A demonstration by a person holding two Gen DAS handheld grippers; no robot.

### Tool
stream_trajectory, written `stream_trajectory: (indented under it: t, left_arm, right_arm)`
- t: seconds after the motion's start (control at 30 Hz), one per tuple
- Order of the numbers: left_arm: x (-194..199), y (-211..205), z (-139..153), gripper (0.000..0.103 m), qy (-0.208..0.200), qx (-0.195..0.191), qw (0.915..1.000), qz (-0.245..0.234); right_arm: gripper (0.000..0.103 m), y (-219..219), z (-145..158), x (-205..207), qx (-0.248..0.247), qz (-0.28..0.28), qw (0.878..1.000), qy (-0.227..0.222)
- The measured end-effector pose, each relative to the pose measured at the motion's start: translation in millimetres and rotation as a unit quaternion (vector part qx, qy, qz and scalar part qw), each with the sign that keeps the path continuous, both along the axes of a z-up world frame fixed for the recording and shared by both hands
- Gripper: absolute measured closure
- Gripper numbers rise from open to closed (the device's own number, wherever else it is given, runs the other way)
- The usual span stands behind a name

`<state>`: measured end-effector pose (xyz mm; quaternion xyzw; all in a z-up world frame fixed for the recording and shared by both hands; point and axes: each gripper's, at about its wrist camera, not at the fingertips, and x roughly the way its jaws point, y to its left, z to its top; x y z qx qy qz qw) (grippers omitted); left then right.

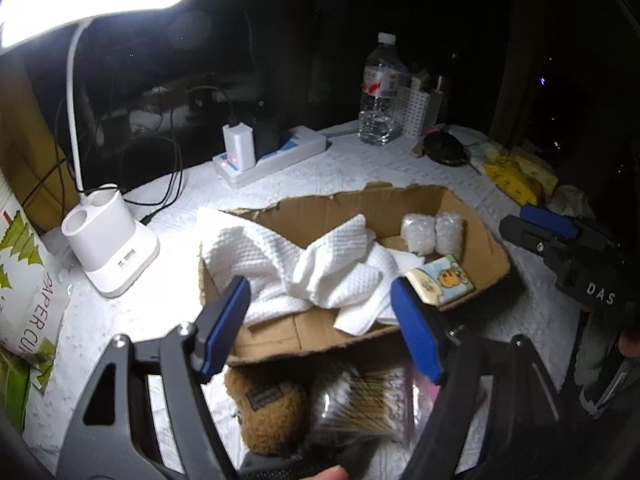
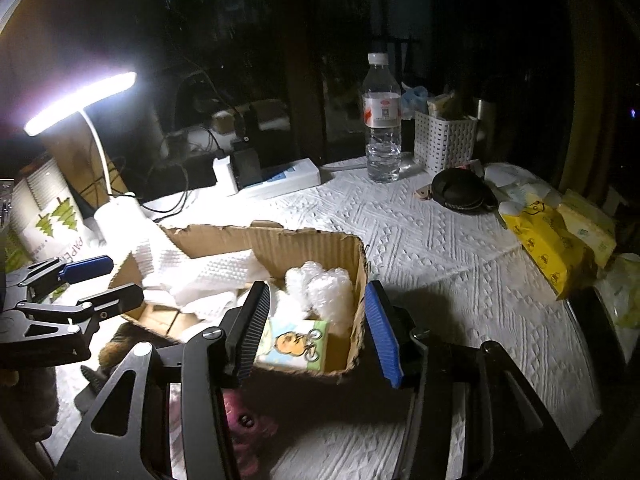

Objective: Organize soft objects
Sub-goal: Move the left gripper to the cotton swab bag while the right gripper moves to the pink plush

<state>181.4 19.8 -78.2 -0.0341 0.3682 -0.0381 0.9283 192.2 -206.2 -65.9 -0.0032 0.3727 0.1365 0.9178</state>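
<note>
The box (image 1: 476,216) is sitting in the middle, with the towel (image 1: 280,256) hanging over its far-left wall. It could be sliding out if I am catching it. My left gripper (image 1: 320,316) is hovering spread and empty, my right gripper (image 2: 316,328) also apart, both tilting down over the near edge.

Both wrist views downward (shared box (image 1: 472,216))

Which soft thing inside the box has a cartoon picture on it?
The small tissue pack in the cardboard box, near corner; the white towel and bubble-wrap rolls are plain.
</note>
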Motion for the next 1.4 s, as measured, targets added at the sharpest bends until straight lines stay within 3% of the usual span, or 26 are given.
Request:
stream_trajectory:
  t: [0.63,1.4]
  left_arm:
    - [-52,-8,12,0.029,-0.022,-0.006,0.9996,-0.018]
    - [-81,-14,-9,0.029,-0.008,-0.01,0.9992,-0.038]
  right_arm:
    - [0.045,9,12,-48,0.007,0.005,1.0,-0.002]
    - [0.039,15,-11,-98,0.003,-0.021,1.0,0.023]
